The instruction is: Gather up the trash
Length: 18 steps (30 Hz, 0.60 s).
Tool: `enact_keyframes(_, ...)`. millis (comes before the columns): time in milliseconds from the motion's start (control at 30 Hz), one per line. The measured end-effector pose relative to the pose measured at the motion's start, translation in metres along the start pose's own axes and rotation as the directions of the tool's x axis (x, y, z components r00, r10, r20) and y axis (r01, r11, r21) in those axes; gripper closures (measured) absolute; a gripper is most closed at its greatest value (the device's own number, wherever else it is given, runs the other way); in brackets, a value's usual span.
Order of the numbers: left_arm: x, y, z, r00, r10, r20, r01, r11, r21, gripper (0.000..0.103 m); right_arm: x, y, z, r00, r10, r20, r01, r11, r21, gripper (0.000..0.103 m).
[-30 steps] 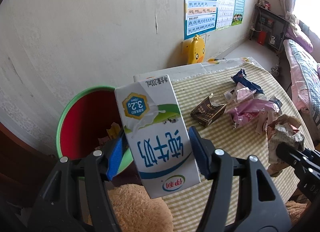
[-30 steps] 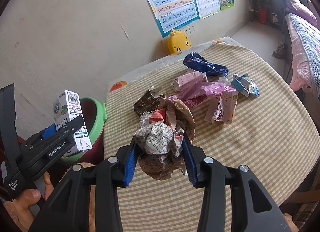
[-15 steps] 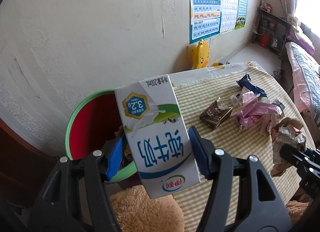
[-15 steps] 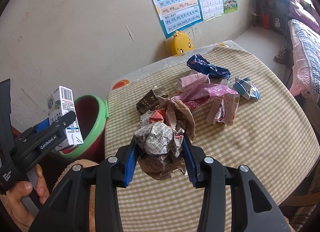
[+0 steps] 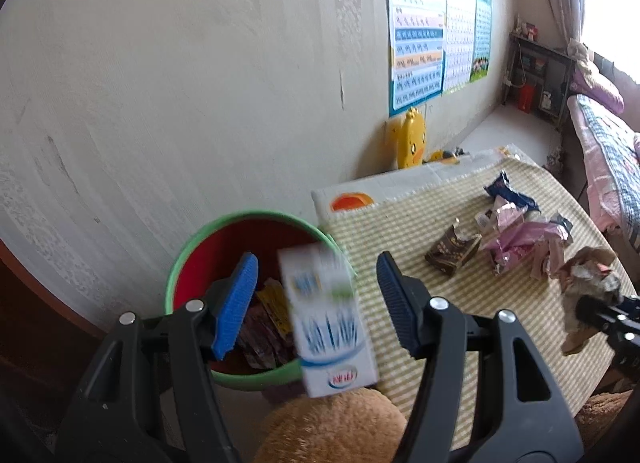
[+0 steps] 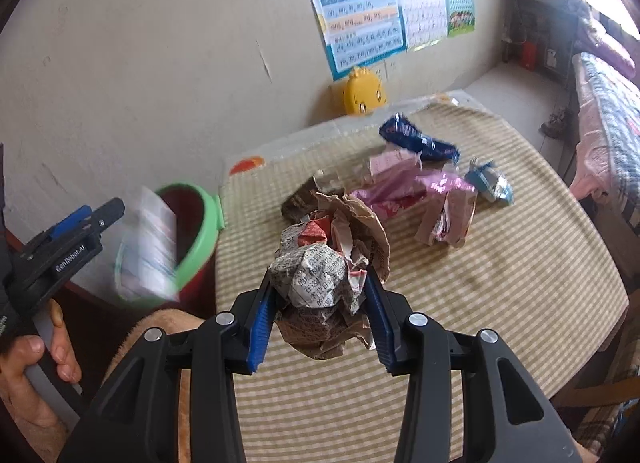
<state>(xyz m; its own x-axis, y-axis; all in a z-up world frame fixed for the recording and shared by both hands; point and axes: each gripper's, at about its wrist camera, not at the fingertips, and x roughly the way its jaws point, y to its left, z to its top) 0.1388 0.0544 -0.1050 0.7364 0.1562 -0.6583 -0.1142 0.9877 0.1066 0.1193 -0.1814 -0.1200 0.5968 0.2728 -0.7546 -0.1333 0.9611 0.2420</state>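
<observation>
My left gripper (image 5: 316,295) is open above the red bin with a green rim (image 5: 188,267). A white milk carton (image 5: 328,319) is blurred between the spread jaws, touching neither pad, falling over the bin's near rim. The carton (image 6: 148,239) and the bin (image 6: 200,219) also show in the right wrist view, with the left gripper (image 6: 92,219) beside them. My right gripper (image 6: 318,311) is shut on a crumpled paper wad (image 6: 320,279) above the checked table (image 6: 500,303).
Several wrappers lie on the table: a dark carton (image 5: 452,255), pink wrappers (image 5: 520,235), a blue bag (image 6: 416,139), a light blue wrapper (image 6: 490,179). Wrappers lie inside the bin. A yellow duck (image 6: 362,91) stands by the wall. A plush tan thing (image 5: 332,427) sits below the gripper.
My left gripper has moved over the bin and opened. The milk carton has left its jaws and is dropping. The right gripper still holds the paper wad.
</observation>
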Motion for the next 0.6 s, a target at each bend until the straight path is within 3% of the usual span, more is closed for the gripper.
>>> enact_keyframes(233, 0.003, 0.032, 0.003, 1.0, 0.022, 0.022, -0.021, 0.999, -0.04, 0.044, -0.008, 0.029, 0.005, 0.999, 0.015, 0.031, -0.014, 1.0, -0.009, 0.061)
enact_keyframes(433, 0.02, 0.076, -0.001, 0.998, 0.054, -0.024, -0.056, 0.989, -0.134, 0.044, 0.02, 0.055, 0.009, 0.998, 0.06, -0.023, -0.061, 0.998, -0.014, 0.061)
enact_keyframes(533, 0.037, 0.074, -0.003, 0.994, -0.029, -0.108, 0.014, 0.991, -0.135, 0.044, 0.031, 0.056, 0.01, 0.997, 0.067, -0.037, -0.066, 0.998, 0.011, 0.061)
enact_keyframes(600, 0.045, 0.058, -0.002, 0.986, -0.097, -0.133, 0.084, 0.991, -0.1, 0.037, 0.033, 0.051, 0.012, 0.998, 0.05, -0.031, -0.049, 0.998, 0.031, 0.061)
